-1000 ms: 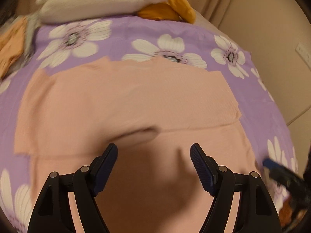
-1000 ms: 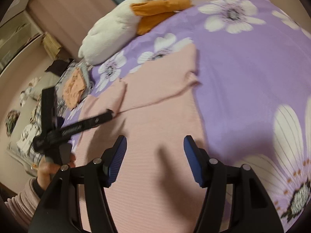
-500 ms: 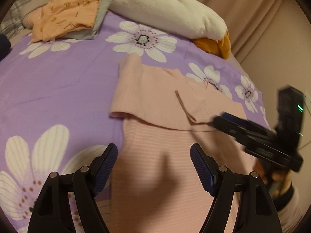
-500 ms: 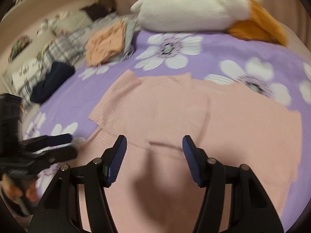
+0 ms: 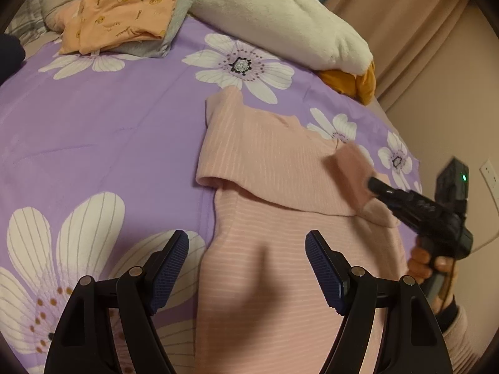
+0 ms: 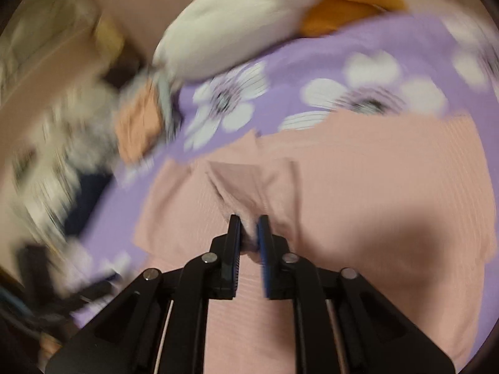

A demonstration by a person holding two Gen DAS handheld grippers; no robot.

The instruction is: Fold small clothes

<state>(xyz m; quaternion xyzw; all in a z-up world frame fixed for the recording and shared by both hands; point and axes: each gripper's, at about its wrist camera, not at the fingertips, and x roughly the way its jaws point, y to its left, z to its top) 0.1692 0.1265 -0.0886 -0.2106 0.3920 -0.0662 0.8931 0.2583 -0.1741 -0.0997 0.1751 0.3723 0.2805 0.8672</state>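
A pink ribbed top [image 5: 274, 162] lies on the purple flowered bedspread [image 5: 93, 118], its sleeves folded across the chest. My left gripper [image 5: 246, 258] hovers open above the top's lower body near its left edge, with nothing between its fingers. My right gripper [image 5: 372, 184], held by a hand [image 5: 424, 261], reaches in from the right. Its jaws are closing on a fold of the sleeve, and a flap of cloth rises at its tip. In the blurred right wrist view the right gripper [image 6: 249, 227] has pink top [image 6: 374, 187] fabric pinched between its pads.
A white and orange plush pillow [image 5: 280, 21] lies at the bed's far side. A pile of folded orange and grey clothes [image 5: 121, 18] sits at the far left, next to a dark blue item [image 5: 9, 53]. A wall and curtain stand to the right.
The right gripper has moved in over the folded sleeve and closed from wide open onto the cloth, lifting a flap. The left gripper has swung over to the top's left edge, still open.
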